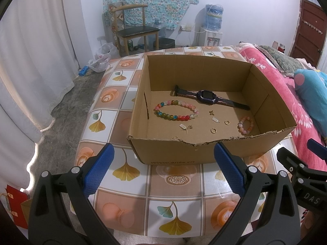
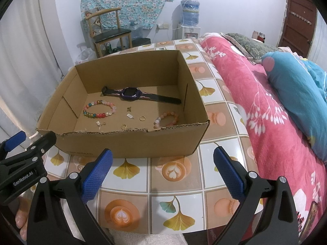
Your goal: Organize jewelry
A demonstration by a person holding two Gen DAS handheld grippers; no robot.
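Jewelry lies in cardboard box (image 1: 204,153) (both tongs gape).

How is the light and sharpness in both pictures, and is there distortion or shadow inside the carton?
Left wrist view: sharp, soft indoor light; the cardboard box shades its floor behind the watch; the table edge bows from the fisheye. Right wrist view: equally sharp; glare on the glossy tablecloth; dark corners.
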